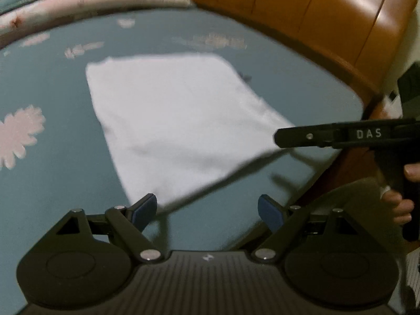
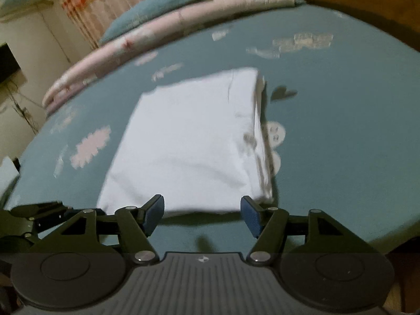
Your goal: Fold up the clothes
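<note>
Folded shirt (image 2: 189,141) lies flat at 12 o'clock on bed (image 2: 341,144); left gripper (image 1: 207,211) and right gripper (image 2: 202,211) are held wide and empty at its near edge, likely for regrasping.

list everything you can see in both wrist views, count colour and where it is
folded garment: one, white, flat on the sheet, just ahead of both grippers
bed sheet: one, teal with pale pink flower prints, covers the bed under the garment
quilt: one, pale pink, folded along the far edge of the bed
pillow: one, teal, on top of the quilt
headboard: one, glossy brown, past the bed's right side in the left wrist view
curtain: one, pale with orange-red checks, behind the pillow
left hand-held gripper: one, black with blue pads, open, near the garment's near edge
right hand-held gripper: one, black with blue pads, open at the garment's near edge
hand: one, gripping the right gripper's handle
</note>
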